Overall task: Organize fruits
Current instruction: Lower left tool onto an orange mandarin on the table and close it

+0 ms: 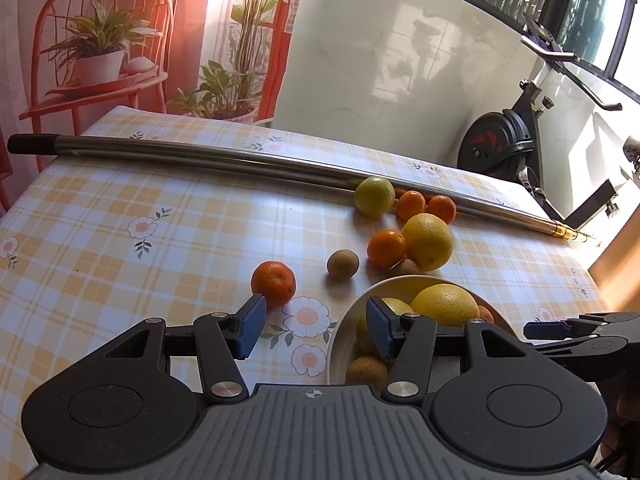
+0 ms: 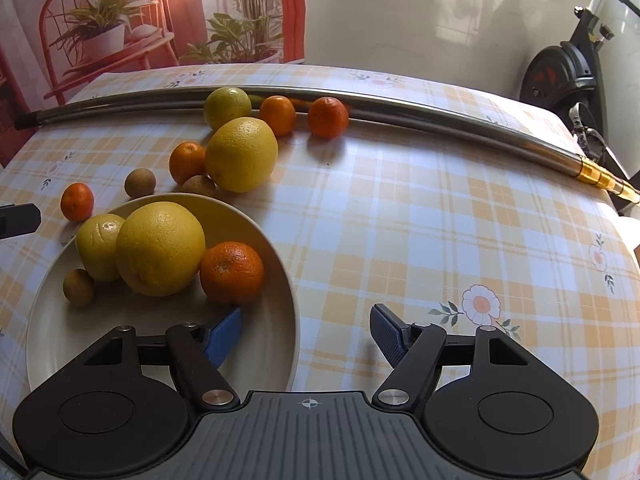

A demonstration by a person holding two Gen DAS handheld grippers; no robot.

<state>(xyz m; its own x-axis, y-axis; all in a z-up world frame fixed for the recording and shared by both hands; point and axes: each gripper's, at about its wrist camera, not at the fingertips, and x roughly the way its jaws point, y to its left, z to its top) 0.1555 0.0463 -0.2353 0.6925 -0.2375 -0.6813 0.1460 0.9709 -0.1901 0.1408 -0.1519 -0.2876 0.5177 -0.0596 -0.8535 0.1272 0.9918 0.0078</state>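
1. The left gripper (image 1: pixel 316 330) hangs low over the table with its blue-padded jaws spread wide and nothing between them; its right pad sits above the near rim of the round cream-coloured plate (image 2: pixel 276 344).
2. The right gripper (image 2: pixel 306 334) is likewise wide apart and empty, its left pad over the plate's inner edge and its right pad over the yellow-checked flowered tablecloth (image 2: pixel 440 216).
3. On the plate lie 4 fruits: a large yellow grapefruit (image 2: pixel 160 254), a smaller pale yellow lemon (image 2: pixel 98 246) touching it on the left, a bright orange tangerine (image 2: pixel 232 272) touching it on the right, and a small brown round fruit (image 2: pixel 79 287) beside the lemon.
4. Loose on the cloth beyond the plate are a second large yellow citrus (image 2: pixel 241 155), a small orange mandarin (image 2: pixel 187 162) touching it, 2 small brown fruits near the plate's far rim, and a lone mandarin (image 2: pixel 77 201) off to the left.
5. A yellow-green citrus (image 2: pixel 227 108) and 2 oranges rest against the long steel pole (image 2: pixel 440 114) lying across the table's far side.
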